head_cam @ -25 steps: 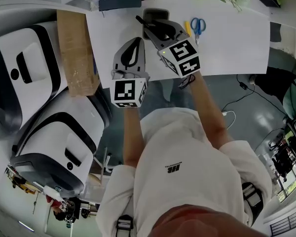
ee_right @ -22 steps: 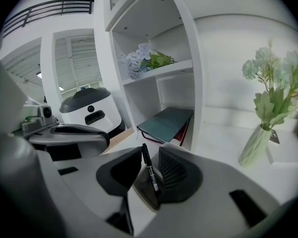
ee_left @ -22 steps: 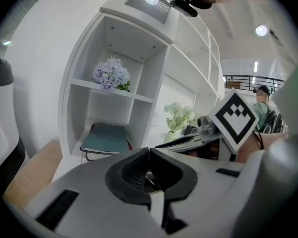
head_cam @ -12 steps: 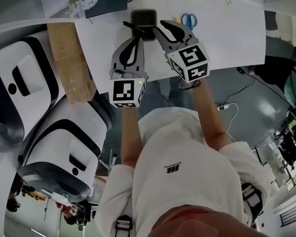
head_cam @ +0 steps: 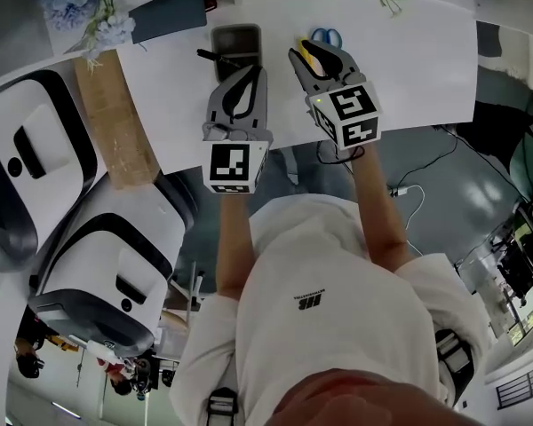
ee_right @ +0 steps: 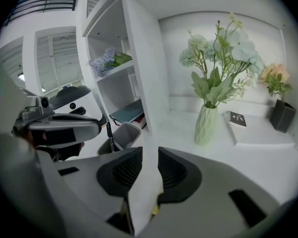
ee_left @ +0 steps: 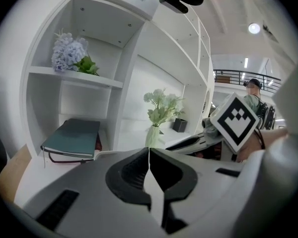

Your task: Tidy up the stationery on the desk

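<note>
Head view puts my two grippers side by side over the near part of the desk (head_cam: 409,69). My left gripper (head_cam: 251,71) (ee_left: 149,155) has its jaws pressed together, nothing between them. My right gripper (head_cam: 315,56) (ee_right: 144,167) pinches a yellow item (head_cam: 311,59) (ee_right: 154,210). Just beyond the left one's tips stands a gray bin (head_cam: 235,38) (ee_right: 123,135) with a black pen (head_cam: 215,58) at its left side. Blue scissors (head_cam: 322,35) lie just beyond the right one. Farther back, a vase (ee_right: 204,125) of flowers stands to the right.

No legible text (shirt logo (head_cam: 311,303) too small).
</note>
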`<state>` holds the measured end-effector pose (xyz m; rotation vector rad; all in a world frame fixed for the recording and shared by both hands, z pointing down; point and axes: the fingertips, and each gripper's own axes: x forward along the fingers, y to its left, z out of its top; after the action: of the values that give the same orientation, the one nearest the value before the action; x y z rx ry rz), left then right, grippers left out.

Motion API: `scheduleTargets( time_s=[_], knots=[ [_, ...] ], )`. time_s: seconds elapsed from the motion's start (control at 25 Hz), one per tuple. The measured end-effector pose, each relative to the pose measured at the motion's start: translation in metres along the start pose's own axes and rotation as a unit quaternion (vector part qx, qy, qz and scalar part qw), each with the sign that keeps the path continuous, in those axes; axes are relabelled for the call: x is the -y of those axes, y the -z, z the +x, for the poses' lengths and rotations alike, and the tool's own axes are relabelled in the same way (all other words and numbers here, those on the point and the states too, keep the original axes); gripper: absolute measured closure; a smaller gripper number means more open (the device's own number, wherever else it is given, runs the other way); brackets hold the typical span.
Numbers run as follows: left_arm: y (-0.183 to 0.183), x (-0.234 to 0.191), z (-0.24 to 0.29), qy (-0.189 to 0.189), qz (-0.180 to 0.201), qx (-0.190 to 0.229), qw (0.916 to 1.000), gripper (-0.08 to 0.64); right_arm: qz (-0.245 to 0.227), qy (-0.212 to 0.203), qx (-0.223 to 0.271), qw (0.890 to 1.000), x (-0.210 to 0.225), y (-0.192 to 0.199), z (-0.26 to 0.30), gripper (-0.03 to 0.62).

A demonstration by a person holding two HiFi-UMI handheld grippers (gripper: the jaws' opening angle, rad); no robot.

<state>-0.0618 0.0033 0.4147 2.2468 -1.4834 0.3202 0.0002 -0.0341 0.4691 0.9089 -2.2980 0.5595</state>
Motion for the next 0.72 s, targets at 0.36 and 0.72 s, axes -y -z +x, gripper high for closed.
scheduleTargets(
  time_s=[0.36, 0.72],
  knots=[
    [0.007, 0.023, 0.029, 0.01, 0.006, -0.018, 0.9998, 0.56, -0.004, -0.001, -0.054, 0.999, 0.027, 0.039, 0.014, 0.5],
    [0.012, 0.034, 0.047, 0.019, 0.014, -0.028, 0.9993, 0.56, 0.006, -0.012, -0.104, 0.994, 0.035, 0.065, 0.035, 0.5]
  ],
)
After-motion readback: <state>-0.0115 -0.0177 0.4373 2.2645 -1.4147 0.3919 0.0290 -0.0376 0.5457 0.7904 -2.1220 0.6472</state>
